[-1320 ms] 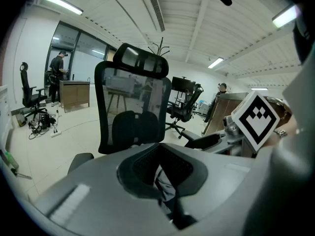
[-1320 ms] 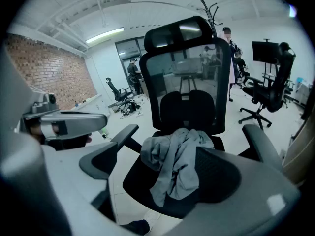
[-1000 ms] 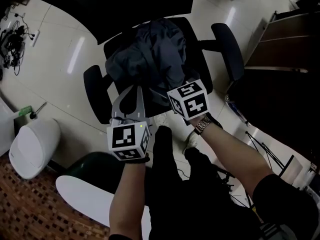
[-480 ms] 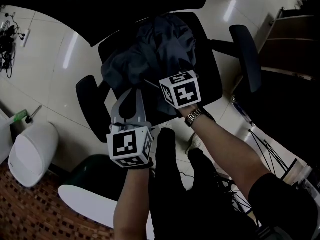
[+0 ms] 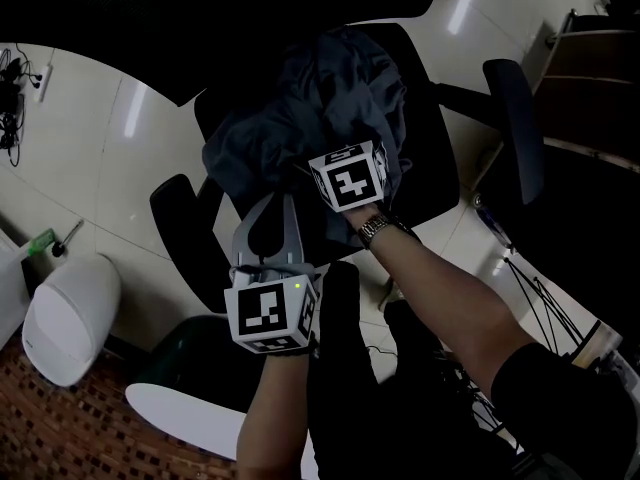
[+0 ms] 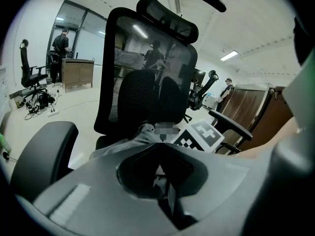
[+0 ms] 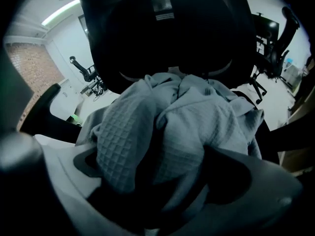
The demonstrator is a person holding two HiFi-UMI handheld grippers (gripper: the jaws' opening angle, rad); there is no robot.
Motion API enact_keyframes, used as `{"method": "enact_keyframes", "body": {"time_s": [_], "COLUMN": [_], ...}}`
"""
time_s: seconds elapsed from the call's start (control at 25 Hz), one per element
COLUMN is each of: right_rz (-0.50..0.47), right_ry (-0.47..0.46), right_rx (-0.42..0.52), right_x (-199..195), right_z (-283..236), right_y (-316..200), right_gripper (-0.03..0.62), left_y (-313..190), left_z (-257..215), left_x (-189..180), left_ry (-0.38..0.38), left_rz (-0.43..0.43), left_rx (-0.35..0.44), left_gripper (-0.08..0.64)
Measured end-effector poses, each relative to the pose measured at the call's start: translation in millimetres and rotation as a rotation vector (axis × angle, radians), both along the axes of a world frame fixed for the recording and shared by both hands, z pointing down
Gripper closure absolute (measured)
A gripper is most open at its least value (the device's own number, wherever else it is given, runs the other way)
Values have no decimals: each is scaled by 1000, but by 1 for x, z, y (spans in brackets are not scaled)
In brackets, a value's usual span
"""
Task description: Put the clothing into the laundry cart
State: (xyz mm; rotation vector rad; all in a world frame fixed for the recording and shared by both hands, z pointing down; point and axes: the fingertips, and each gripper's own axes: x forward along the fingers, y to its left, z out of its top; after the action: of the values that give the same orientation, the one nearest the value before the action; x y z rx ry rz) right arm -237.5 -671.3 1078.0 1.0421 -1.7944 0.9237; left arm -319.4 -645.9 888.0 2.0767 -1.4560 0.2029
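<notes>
Clothing (image 5: 300, 118), a dark grey-blue garment with a waffle weave, lies crumpled in a heap that covers most of the chair seat (image 5: 430, 158) and reaches up against the backrest (image 6: 147, 68). Your right gripper (image 7: 157, 178) is buried in the heap near the seat's front edge, its jaws apart with a thick fold bulging between them. Your left gripper (image 5: 275, 200) sits at the seat's front left corner, jaws closed together, tips at the hem of the heap. Armrests (image 5: 515, 118) flank the seat on both sides. Pale floor (image 5: 110, 138) lies open to the left of the chair. A wooden cabinet (image 5: 590, 88) stands close on the right, and a white bin (image 5: 65, 318) stands by your left arm.
</notes>
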Motion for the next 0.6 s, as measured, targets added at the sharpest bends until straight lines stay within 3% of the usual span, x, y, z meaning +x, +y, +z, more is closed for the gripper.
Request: {"method": "enact_keyframes", "body": {"time_s": [0.24,0.36,0.44,0.6], "right_rz": [9,7,10,29], "right_ry": [18,23,11,-35], "right_rx": [-12,-17,-24,-41], "right_x": [-4,-1,2,7], "right_z": [20,22,19,6], "right_y": [-4,-5,-5,-6], "right_gripper": [7,49,128,409], "left_y": [-1,-2,-2,-1], "left_z": [15,19,18,6], "left_x": [-2,-1,0,4], "left_ry": [-7,-13,-19,-24], "left_rz": [10,8,7,7], "left_rx": [-16,-19,-16,-8], "left_gripper": [557,557,557,557]}}
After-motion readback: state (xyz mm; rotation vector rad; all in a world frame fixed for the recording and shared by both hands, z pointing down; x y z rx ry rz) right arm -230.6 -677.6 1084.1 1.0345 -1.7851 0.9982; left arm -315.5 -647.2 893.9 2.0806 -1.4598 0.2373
